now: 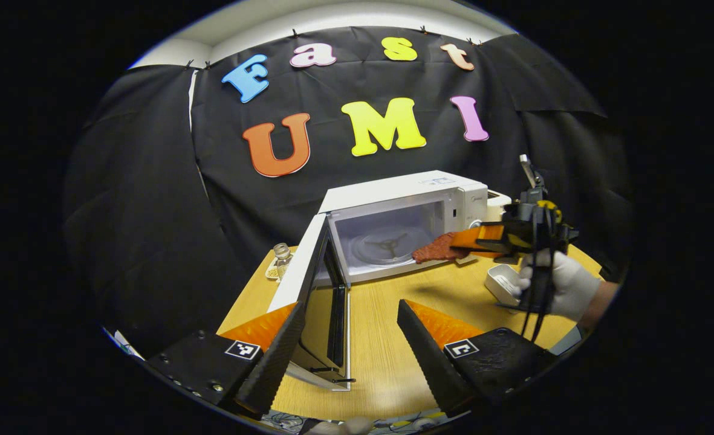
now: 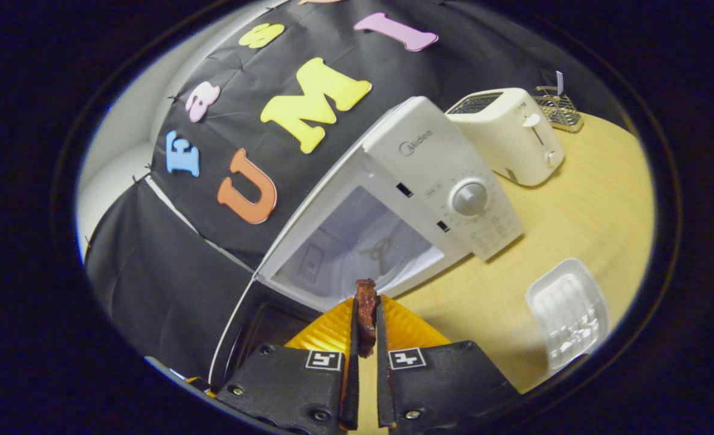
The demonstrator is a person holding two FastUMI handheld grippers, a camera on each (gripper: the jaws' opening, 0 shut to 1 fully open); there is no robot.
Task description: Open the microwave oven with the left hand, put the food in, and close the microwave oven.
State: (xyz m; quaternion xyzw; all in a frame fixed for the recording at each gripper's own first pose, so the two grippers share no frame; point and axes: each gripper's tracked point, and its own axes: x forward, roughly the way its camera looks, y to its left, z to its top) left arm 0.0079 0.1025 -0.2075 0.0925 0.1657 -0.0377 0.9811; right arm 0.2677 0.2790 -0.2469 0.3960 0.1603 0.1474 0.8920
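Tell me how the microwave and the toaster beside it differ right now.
The microwave is the bigger box, with its door swung wide open and its inside showing; the toaster is smaller, rounded, with slots on top. The microwave has a round dial, the toaster a side lever. Both are pale and stand on the wooden table.

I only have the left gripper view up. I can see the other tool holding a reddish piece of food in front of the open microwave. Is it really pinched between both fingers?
Observer: Yes. In the right gripper view the right tool has both fingers pressed on the food, which stands edge-on between them.
Operator: What is past the microwave on its control side?
Observer: A white toaster stands beside the microwave, with a small wire rack beyond it.
Operator: Is there anything in the white tray?
Observer: The tray looks empty. It lies on the table, apart from the microwave.
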